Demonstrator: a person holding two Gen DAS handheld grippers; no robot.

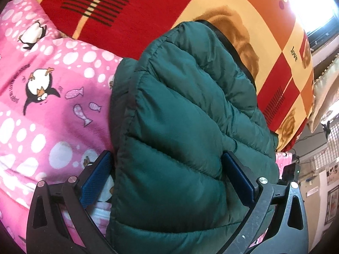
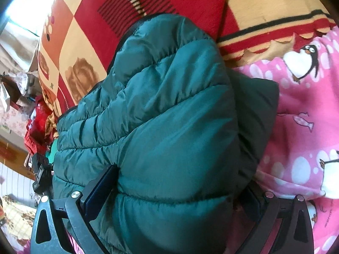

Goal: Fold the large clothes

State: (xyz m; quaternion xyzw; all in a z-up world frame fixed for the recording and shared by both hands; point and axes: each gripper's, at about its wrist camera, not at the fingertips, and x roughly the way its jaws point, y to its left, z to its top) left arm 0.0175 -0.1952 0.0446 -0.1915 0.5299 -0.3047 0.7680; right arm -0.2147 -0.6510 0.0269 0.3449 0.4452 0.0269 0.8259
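Note:
A dark green quilted puffer jacket point(image 1: 186, 110) lies bunched and folded over on a bed; it also fills the right wrist view point(image 2: 165, 114). My left gripper point(image 1: 169, 173) has its blue-padded jaws set wide around a thick fold of the jacket, one pad pressing into each side. My right gripper point(image 2: 180, 188) holds another thick fold the same way; its left pad point(image 2: 99, 188) digs into the fabric and its right pad is mostly hidden under the jacket.
A pink penguin-print blanket point(image 1: 48, 97) lies beside the jacket, also in the right wrist view point(image 2: 303, 114). A red, orange and cream patterned bedspread point(image 1: 148, 4) lies beyond. Room clutter and a bright window point(image 2: 19, 17) lie past the bed edge.

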